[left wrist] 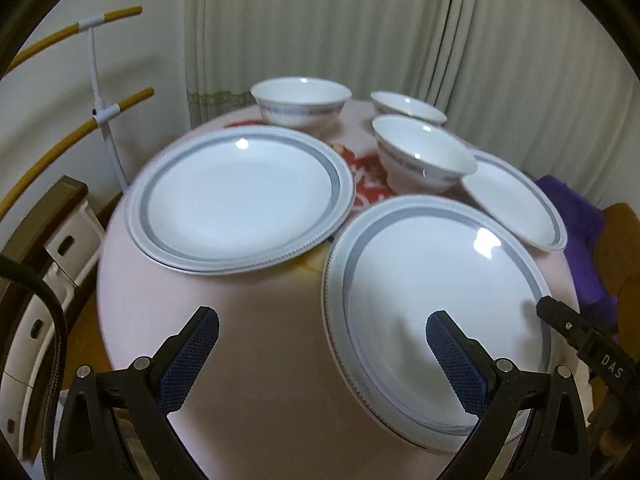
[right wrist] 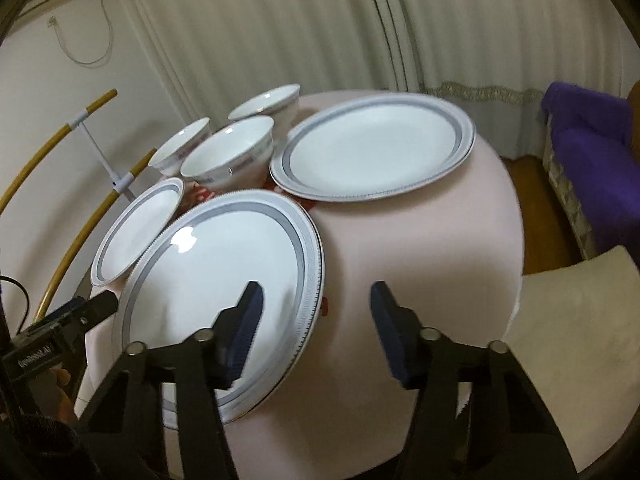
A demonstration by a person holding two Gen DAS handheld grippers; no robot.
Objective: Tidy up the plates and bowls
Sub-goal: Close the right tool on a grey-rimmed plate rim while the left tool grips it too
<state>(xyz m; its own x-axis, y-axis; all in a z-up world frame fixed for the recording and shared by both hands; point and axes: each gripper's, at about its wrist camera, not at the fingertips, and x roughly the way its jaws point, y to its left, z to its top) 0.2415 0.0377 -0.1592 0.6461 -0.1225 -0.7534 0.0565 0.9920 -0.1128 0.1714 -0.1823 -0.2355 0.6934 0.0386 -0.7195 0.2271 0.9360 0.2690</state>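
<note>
Both grippers empty. Left gripper wide apart, right gripper part-way apart, each straddling a near rim of the large plate, likely lining up an edge pinch. Beyond: second large plate, small plate, three bowls clustered at the far side of the table, unstacked.

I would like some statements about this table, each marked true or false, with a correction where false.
1. Three bowls stand on the table. True.
2. The bowls are stacked inside one another. False: each stands separately.
3. The left gripper holds a plate. False: its jaws are open and empty.
4. The near large plate hangs over the table's edge. True.
5. The small plate lies upside down. False: it faces up.
</note>
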